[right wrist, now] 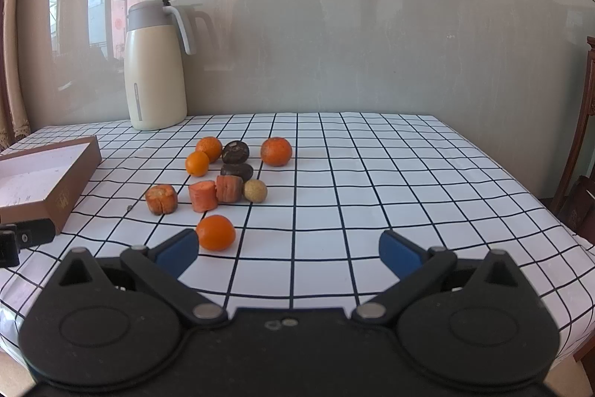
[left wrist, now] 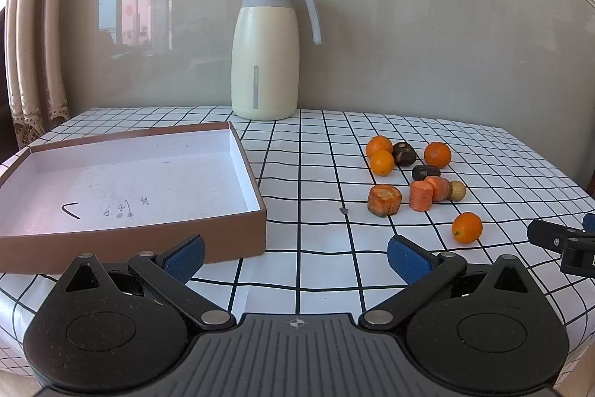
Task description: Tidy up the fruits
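Cardboard, brown outside and white inside: the shallow box (left wrist: 238,151) sits empty at the table's left end, presumably the place the fruit goes. Everything else is clumped well to its right: small oranges, carrot chunks (right wrist: 202,197) and a couple of dark lumps (can't tell what those are). The nearest orange (right wrist: 215,232) lies apart from the pile, just beside the right gripper (right wrist: 288,253), whose fingers are spread wide with nothing between them. The left gripper (left wrist: 295,257) is likewise splayed and empty, parked by the box corner. Nothing sorted yet, I'd say.
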### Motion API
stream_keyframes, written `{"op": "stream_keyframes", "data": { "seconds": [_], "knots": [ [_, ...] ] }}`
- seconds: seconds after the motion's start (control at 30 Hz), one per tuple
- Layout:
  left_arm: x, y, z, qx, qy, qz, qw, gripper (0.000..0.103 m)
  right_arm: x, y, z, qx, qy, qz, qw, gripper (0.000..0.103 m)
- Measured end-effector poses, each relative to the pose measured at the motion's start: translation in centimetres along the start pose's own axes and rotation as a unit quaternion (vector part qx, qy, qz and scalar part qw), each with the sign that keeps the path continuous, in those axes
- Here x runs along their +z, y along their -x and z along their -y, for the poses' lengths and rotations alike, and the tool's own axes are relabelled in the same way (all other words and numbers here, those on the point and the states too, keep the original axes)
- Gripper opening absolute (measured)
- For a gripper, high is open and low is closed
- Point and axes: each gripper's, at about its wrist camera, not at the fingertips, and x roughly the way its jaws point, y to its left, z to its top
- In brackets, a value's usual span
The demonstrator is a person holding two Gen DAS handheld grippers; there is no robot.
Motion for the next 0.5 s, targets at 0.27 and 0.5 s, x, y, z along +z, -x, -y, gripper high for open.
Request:
{"op": "stream_keyframes", "data": {
  "seconds": [0.27,0.5],
  "knots": [
    [-0.02,-0.02,0.11,0.001,-0.001,0.000,1.0000,0.103,0.01,-0.01,0.02,0.000,0.000,0.000,1.000,0.097],
    [-0.03,-0.02,0.09,0.001,-0.001,0.000,1.0000,0.103,0.01,-0.02,0.04,0.001,0.000,0.000,1.000,0.097]
  ]
}}
